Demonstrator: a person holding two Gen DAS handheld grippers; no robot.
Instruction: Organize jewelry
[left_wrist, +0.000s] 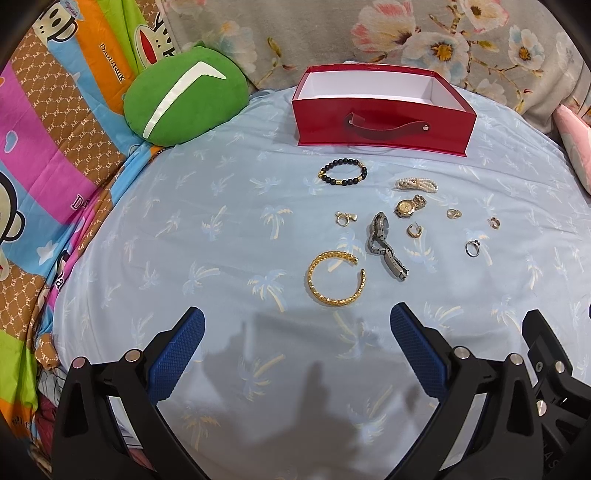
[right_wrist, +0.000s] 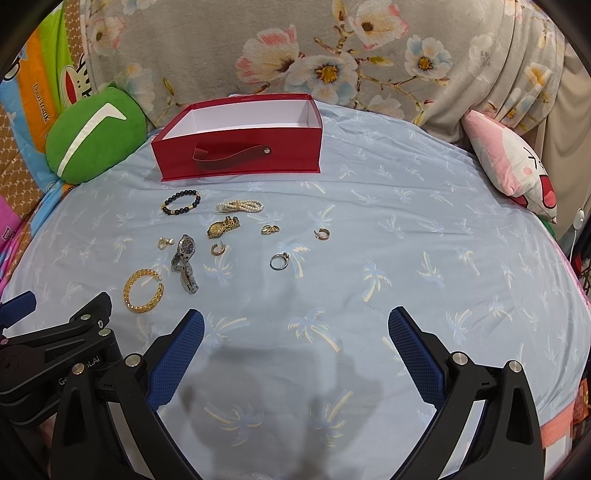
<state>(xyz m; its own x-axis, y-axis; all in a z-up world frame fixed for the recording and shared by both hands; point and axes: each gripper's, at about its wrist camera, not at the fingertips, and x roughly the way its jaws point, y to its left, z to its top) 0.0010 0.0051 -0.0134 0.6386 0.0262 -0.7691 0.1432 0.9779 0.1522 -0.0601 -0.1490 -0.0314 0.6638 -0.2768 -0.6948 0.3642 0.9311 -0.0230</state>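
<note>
**Left wrist view: jewelry lying loose in front of an open red box**

Left wrist camera is looking over a scatter of jewelry. A gold bangle is lying nearest, with a silver watch just beside it on the right. Behind them are sitting a gold watch, a pearl bracelet and a black bead bracelet. Small gold earrings and a silver ring are lying apart toward the right. No piece is lying on another, and nothing is blocking the way to any of them.

A red box is standing behind the jewelry, open at the top, white inside, with a strap handle on its front wall.

Everything is resting on a pale blue sheet printed with palm trees. A green cushion is leaning at the far left, a pink cushion at the far right, and a floral grey cover is hanging behind.

Both tools are hovering over the near sheet, side by side. The left gripper is spread wide and holding nothing; the right gripper is likewise spread wide, touching nothing.
</note>
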